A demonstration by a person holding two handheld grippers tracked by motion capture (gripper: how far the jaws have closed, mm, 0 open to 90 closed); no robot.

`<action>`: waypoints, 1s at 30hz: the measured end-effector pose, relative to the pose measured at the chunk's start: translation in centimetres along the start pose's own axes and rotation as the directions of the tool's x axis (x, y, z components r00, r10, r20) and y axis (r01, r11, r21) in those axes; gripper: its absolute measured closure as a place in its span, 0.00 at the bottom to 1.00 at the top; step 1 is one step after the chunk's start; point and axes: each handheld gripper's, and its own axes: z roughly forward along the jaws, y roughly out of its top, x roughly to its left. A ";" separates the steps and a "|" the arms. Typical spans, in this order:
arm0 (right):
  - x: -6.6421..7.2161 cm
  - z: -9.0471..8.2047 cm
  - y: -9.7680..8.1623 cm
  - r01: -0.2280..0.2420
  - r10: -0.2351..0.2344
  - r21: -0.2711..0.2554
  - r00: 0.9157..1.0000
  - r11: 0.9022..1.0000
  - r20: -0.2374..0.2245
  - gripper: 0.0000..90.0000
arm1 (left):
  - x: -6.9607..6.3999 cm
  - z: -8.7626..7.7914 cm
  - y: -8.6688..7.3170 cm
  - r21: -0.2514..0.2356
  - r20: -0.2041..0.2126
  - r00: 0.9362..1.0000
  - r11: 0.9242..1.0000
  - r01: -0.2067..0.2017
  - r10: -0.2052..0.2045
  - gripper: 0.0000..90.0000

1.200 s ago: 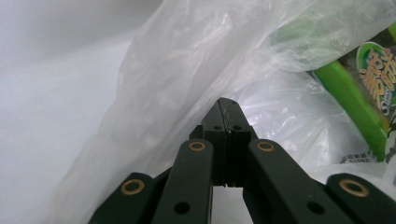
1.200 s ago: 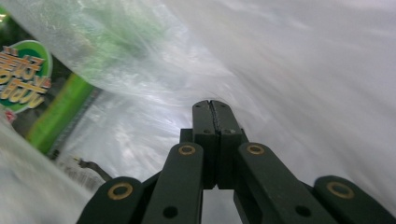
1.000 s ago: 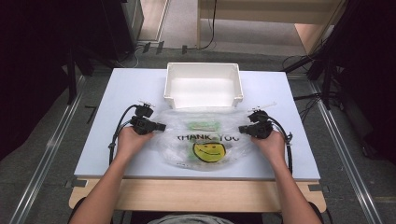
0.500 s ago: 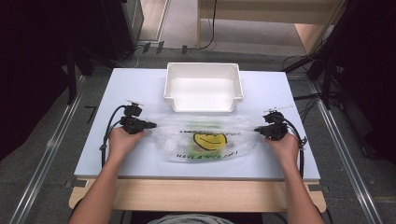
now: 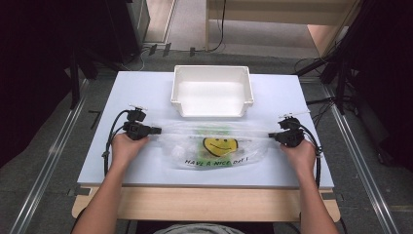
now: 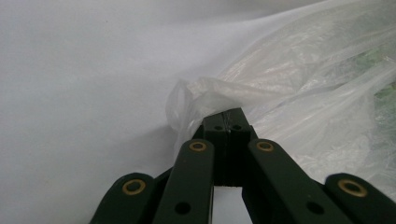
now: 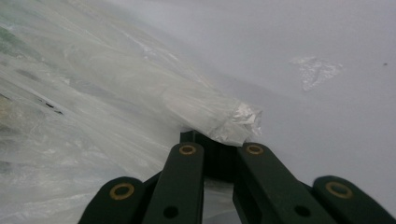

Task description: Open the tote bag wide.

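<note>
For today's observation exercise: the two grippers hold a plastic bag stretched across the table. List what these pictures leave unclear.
- Plastic bag, high view: the green item inside is blurred by crinkled film.
- Left gripper, its own view: the pads' contact is covered by bunched plastic.
- Right gripper, its own view: the jaw tips sit under the twisted bag end.
- White bin: its near inner wall is hidden.

Your clear plastic bag (image 5: 214, 146), printed with a yellow smiley face and "HAVE A NICE DAY", lies stretched flat across the table, just before the white bin.
</note>
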 end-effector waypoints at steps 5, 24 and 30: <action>0.6 -0.1 0.3 0.043 -0.045 0.024 0.998 0.999 0.048 1.00 | 0.0 0.0 0.1 0.006 -0.001 1.000 1.000 0.018 -0.018 1.00; 2.9 -1.4 1.4 0.059 -0.066 -0.072 0.993 0.996 -0.098 0.96 | -3.1 -1.4 1.0 -0.016 0.079 0.995 0.998 -0.066 0.067 0.91; 3.8 -2.6 1.9 0.086 -0.100 -0.113 0.987 0.990 -0.122 0.85 | -4.0 -1.3 1.3 -0.008 0.116 0.989 0.996 -0.087 0.087 0.71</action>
